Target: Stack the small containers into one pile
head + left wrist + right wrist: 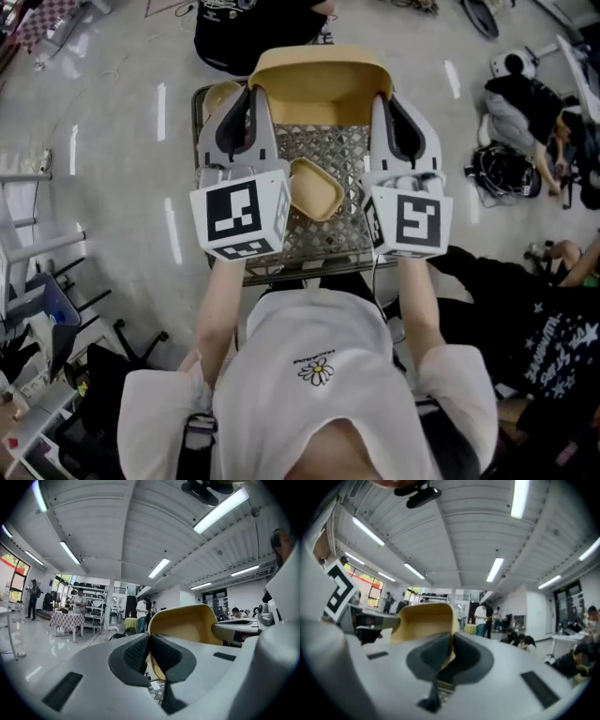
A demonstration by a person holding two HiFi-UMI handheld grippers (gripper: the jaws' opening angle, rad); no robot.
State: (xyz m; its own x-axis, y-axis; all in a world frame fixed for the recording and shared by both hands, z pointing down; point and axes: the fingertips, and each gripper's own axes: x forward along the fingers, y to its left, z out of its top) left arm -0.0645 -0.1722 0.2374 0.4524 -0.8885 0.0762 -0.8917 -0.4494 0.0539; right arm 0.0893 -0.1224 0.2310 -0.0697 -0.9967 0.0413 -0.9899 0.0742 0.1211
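Left gripper clamped on left rim of tan plastic rounded-rectangular container. Right gripper clamped on its right rim. Container held in air between both, hollow side toward person. Below it: silver diamond-pattern metal table. Second tan plastic container rests on table, hollow side up. Beyond: glossy grey floor.
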